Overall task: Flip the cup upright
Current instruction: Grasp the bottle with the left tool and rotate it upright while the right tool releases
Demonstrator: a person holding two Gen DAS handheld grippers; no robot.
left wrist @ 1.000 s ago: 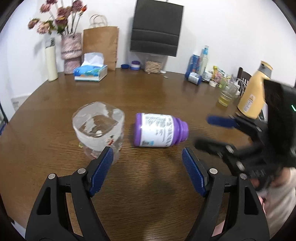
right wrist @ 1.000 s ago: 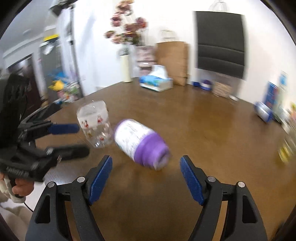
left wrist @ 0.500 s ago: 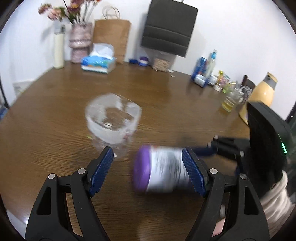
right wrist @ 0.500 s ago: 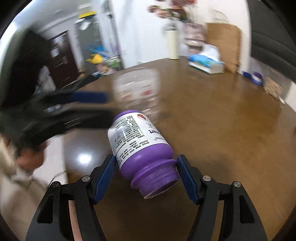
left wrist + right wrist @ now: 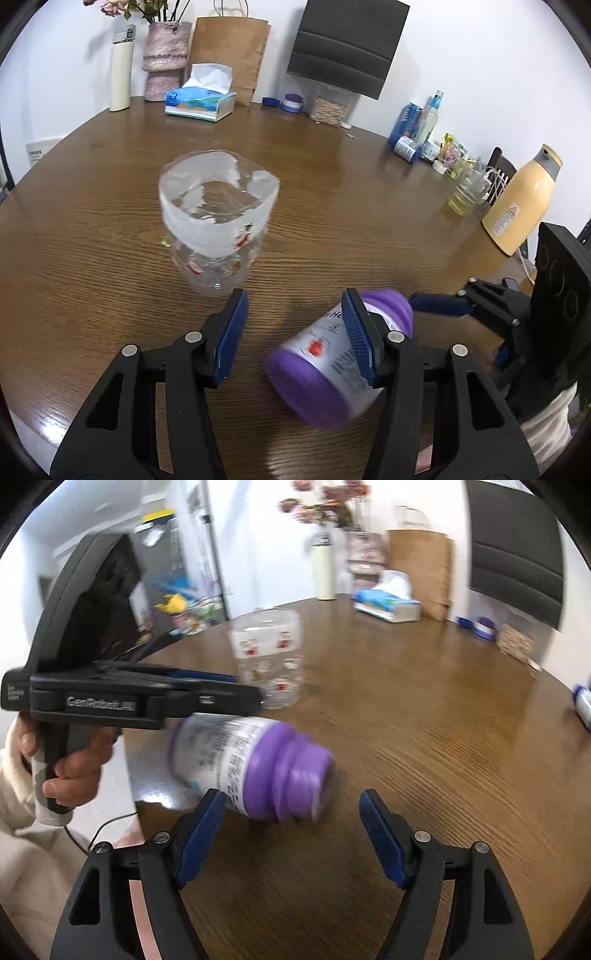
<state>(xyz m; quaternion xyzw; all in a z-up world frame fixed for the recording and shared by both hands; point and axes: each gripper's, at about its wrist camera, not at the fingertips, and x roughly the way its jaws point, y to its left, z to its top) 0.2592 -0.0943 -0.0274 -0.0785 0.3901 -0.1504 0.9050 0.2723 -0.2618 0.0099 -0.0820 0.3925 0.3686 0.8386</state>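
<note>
A clear plastic cup [image 5: 218, 229] with small red prints stands upright on the round wooden table [image 5: 110, 206]; it also shows in the right wrist view [image 5: 271, 661]. A purple bottle with a white label [image 5: 332, 354] lies tilted near the front edge, also in the right wrist view [image 5: 255, 764]. My left gripper [image 5: 291, 332] is open; its right finger overlaps the bottle, and the cup is just beyond its left finger. My right gripper [image 5: 291, 823] is open, with the bottle's purple neck just beyond its fingertips. The left gripper's body [image 5: 122, 698] crosses over the bottle there.
At the table's back edge stand a tissue box [image 5: 201, 101], a pink vase [image 5: 164, 55], a brown paper bag [image 5: 231, 48] and a white bottle [image 5: 121, 70]. At the right are a yellow thermos [image 5: 521, 206], a glass [image 5: 461, 192] and small bottles [image 5: 410, 125].
The right gripper has opened and let go of the purple bottle, which now lies blurred in front of it. The left gripper has narrowed and shifted left; the bottle is now at its right finger.
</note>
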